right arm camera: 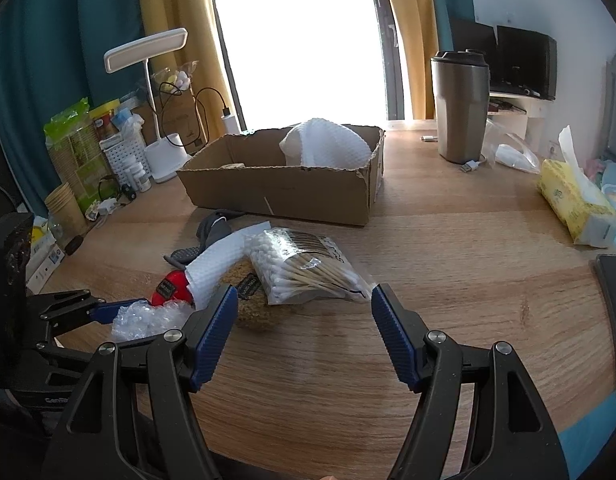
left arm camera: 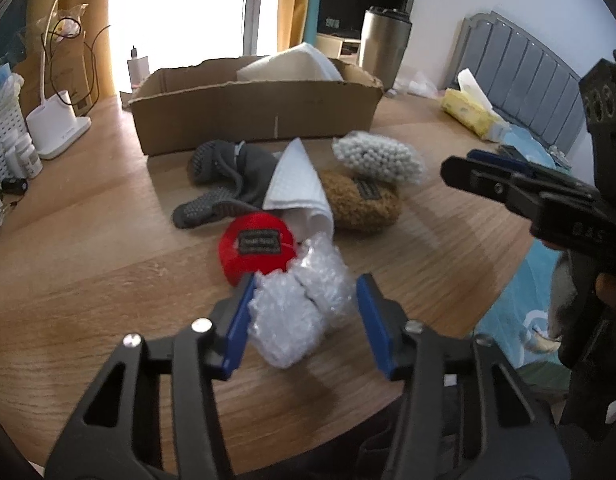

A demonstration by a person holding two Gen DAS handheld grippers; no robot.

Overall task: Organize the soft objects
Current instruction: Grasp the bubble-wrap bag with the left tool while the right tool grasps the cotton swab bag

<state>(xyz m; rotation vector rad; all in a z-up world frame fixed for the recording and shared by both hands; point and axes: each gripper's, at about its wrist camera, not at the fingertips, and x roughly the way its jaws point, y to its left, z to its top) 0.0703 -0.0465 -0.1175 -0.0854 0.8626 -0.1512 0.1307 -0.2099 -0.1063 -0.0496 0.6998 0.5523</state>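
The bubble wrap [left arm camera: 303,304] sits between the blue pads of the left gripper [left arm camera: 305,320], near the worktop's [left arm camera: 87,248] front edge. One pad touches it; the other does not, so nothing is held. The right gripper [right arm camera: 303,332] hangs open and empty, farther off.

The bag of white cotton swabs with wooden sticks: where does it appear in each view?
Left wrist view: upper right of centre, behind the brown fuzzy pouch, bag of cotton swabs.
Right wrist view: centre, just beyond the fingers.
Shared landmark: open cardboard box behind it.
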